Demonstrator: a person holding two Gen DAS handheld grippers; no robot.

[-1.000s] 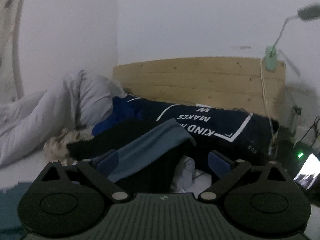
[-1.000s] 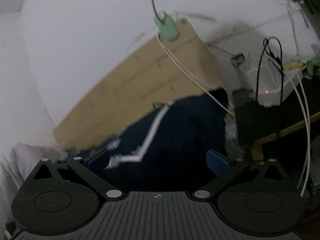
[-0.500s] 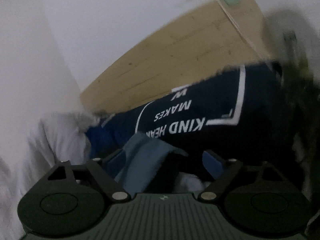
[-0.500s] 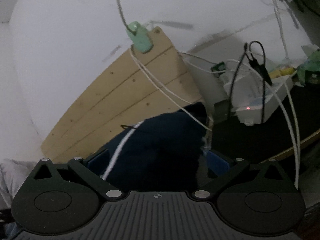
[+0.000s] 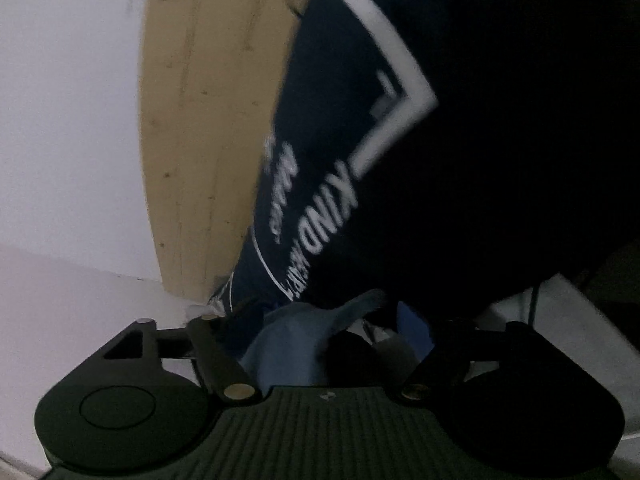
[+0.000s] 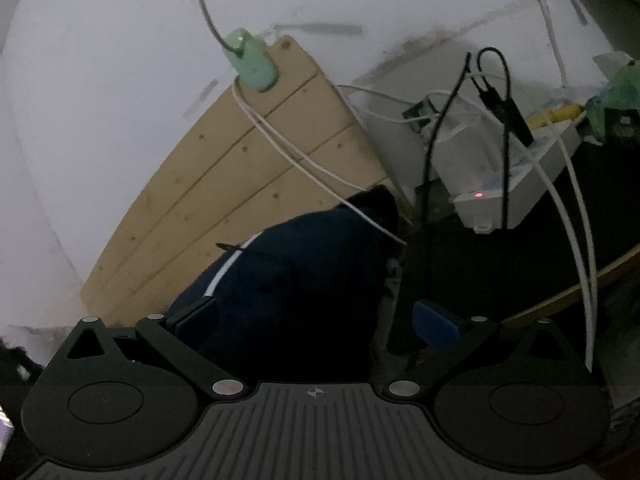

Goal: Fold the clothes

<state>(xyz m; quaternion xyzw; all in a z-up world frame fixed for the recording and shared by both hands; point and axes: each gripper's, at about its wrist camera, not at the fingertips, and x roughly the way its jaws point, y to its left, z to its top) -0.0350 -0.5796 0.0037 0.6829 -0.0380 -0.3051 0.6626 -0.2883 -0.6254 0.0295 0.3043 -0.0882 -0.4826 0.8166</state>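
while the left claw (image 5: 332,320) closes around blue cloth (image 5: 296,340), the right claw (image 6: 316,316) gapes before a wooden headboard (image 6: 240,176).

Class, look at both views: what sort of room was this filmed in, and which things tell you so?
Most likely a bedroom: a wooden headboard against a white wall, a navy printed pillow leaning on it, and a clip-on lamp clamped to its top edge.

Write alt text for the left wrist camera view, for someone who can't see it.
The left gripper, jaws closing, has a fold of grey-blue cloth between its fingers. Beyond it, tilted steeply, lie a navy pillow with white lettering, a wooden headboard and a white wall.
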